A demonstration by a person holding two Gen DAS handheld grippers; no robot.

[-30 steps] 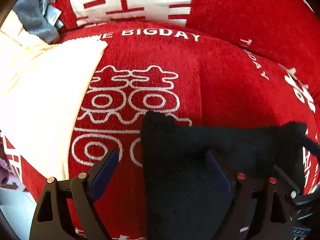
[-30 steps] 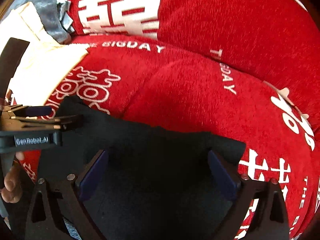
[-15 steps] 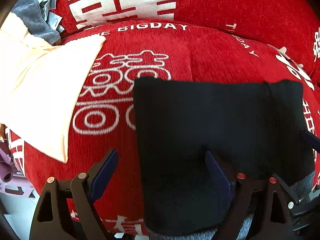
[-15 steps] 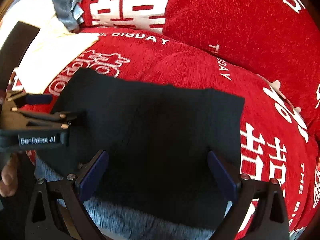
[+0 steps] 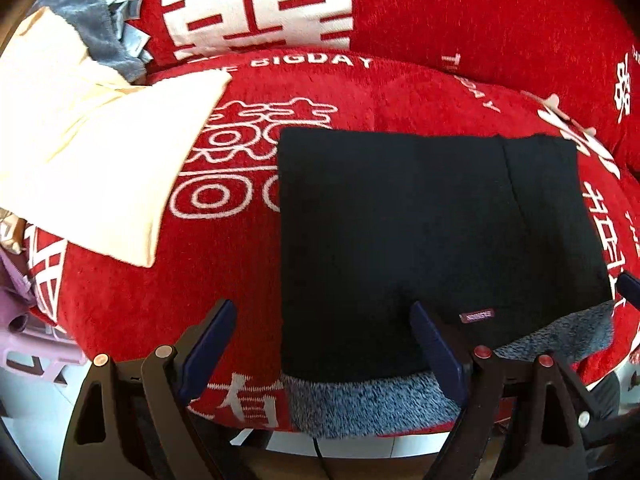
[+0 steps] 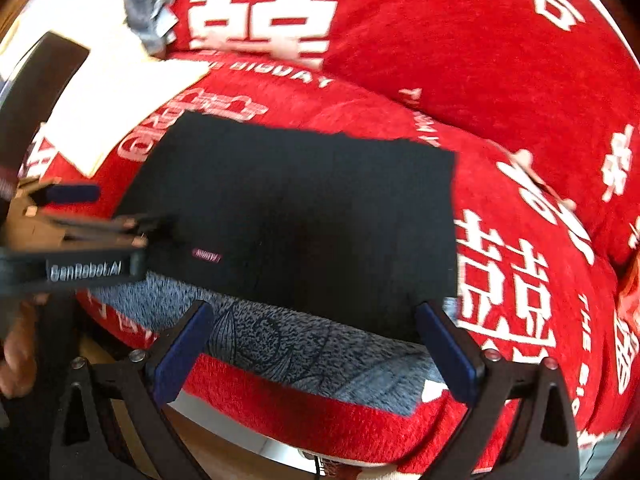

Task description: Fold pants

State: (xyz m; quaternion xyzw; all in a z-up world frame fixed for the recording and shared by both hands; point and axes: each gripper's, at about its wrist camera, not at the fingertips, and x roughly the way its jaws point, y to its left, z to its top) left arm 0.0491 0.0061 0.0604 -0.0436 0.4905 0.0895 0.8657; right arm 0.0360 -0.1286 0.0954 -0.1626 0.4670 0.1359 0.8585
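The black pants (image 5: 432, 224) lie folded into a flat rectangle on the red sofa seat (image 5: 224, 280), with grey fleece lining (image 5: 360, 404) showing along the near edge. They also show in the right wrist view (image 6: 304, 208). My left gripper (image 5: 324, 344) is open and empty, held back over the pants' near left corner. My right gripper (image 6: 316, 344) is open and empty, just in front of the near edge. The left gripper also shows at the left of the right wrist view (image 6: 76, 220).
A cream folded cloth (image 5: 92, 152) lies on the seat to the left of the pants. A grey garment (image 5: 96, 40) is bunched at the back left. Red back cushions (image 5: 440, 20) with white characters stand behind. The sofa's front edge and pale floor (image 5: 32, 392) are below.
Both grippers have pulled back toward the sofa's front edge, away from the pants. The whole folded rectangle and its grey lining edge have come into view.
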